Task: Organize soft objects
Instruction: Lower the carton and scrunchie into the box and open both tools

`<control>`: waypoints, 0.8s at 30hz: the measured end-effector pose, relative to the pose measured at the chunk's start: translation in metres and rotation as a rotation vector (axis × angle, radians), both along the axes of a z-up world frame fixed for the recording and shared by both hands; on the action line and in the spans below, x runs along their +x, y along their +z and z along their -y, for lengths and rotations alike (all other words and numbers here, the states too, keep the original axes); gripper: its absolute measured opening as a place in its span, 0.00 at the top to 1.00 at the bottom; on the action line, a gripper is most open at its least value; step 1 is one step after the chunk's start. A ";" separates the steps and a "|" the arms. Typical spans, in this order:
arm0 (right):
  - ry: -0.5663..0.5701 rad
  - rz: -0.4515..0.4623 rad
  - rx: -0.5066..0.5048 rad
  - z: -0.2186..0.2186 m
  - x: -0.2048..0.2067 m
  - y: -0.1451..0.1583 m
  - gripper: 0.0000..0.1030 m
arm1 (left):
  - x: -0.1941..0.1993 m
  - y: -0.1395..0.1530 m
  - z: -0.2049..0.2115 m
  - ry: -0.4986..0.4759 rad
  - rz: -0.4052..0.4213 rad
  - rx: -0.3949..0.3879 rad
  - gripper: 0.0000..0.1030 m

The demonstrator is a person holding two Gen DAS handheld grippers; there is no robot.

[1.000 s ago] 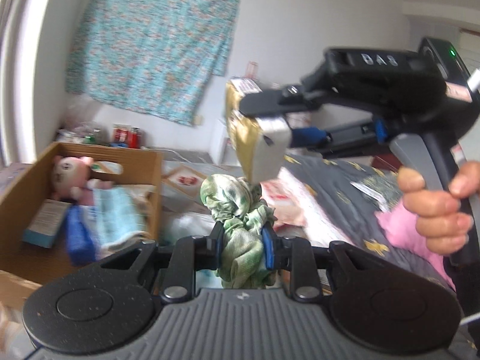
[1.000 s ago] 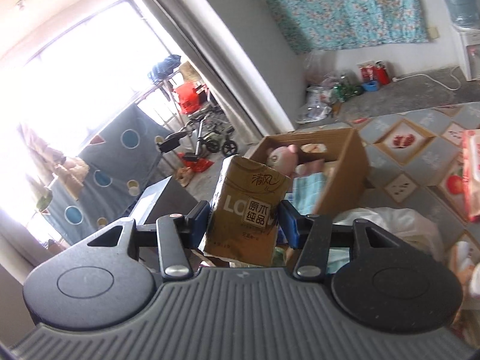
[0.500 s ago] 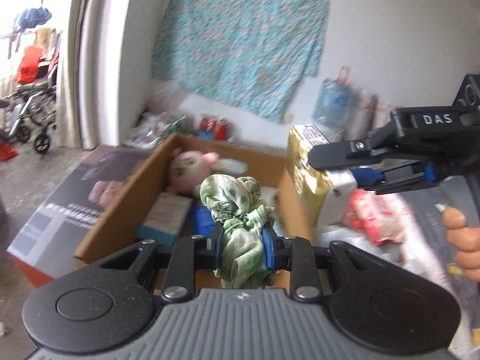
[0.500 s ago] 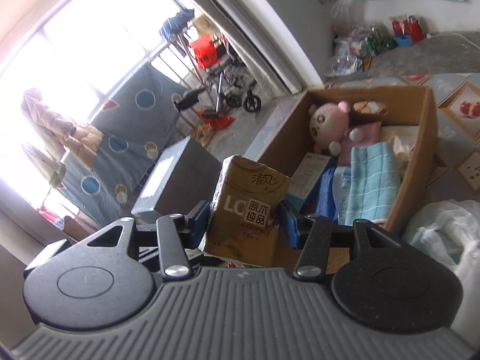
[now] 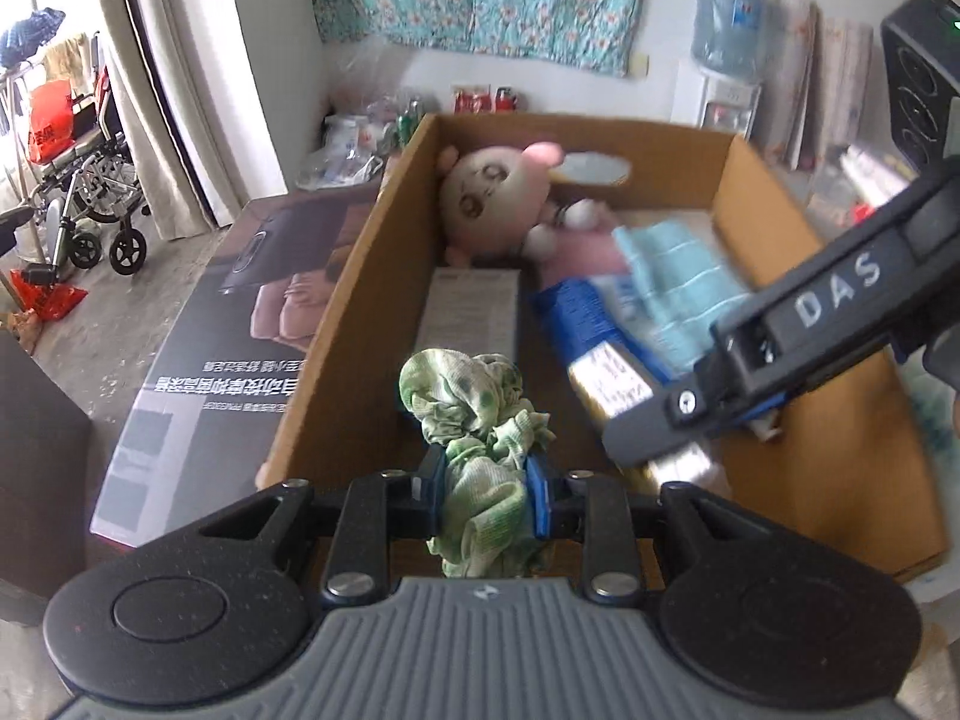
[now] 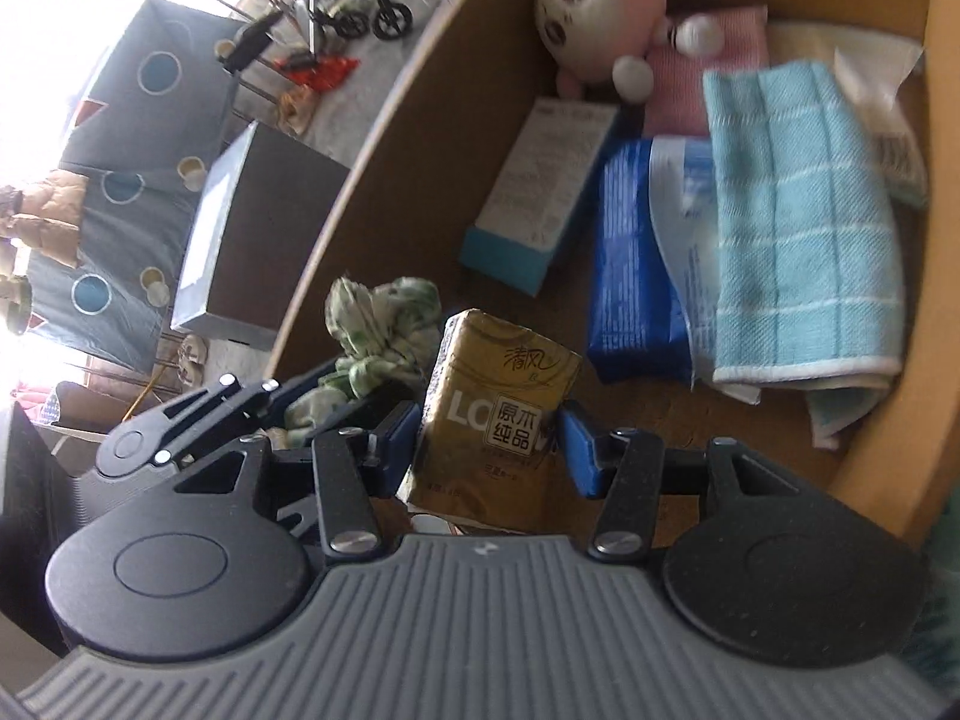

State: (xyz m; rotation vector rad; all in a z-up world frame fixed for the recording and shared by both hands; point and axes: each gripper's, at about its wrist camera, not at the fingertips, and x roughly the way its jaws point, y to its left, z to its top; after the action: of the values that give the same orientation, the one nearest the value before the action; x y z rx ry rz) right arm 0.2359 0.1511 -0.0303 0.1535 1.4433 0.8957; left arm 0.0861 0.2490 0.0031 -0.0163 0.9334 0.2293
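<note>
My left gripper (image 5: 486,492) is shut on a crumpled green-and-white cloth (image 5: 474,402), which hangs over the near end of an open cardboard box (image 5: 336,324). Beside it on the right, my right gripper (image 6: 489,438) is shut on a gold tissue pack (image 6: 498,414), low inside the same box (image 6: 360,180). In the right wrist view the cloth (image 6: 384,324) and the left gripper (image 6: 336,402) sit just left of the pack. The box holds a pink plush toy (image 6: 600,18), a light blue towel (image 6: 798,228), a blue wipes pack (image 6: 636,264) and a pale carton (image 6: 540,198).
A dark flat printed carton (image 5: 228,324) lies against the box's left side. A wheelchair (image 5: 78,180) stands beyond it by the curtain. A water dispenser (image 5: 720,60) and bags line the back wall. Bare cardboard floor (image 5: 840,468) shows at the box's near right.
Both grippers have swung over to the cardboard box and tipped down into it, each still holding its item. The box now fills both views.
</note>
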 end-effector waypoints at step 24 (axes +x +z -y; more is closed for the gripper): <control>-0.117 -0.136 -0.019 -0.012 -0.001 -0.038 0.36 | 0.003 -0.011 -0.020 -0.042 0.024 0.115 0.46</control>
State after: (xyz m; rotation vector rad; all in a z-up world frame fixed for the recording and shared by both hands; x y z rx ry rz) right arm 0.2349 0.1636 -0.0684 0.2865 1.5519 0.7876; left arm 0.0888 0.2692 -0.0074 0.1062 0.8944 0.2433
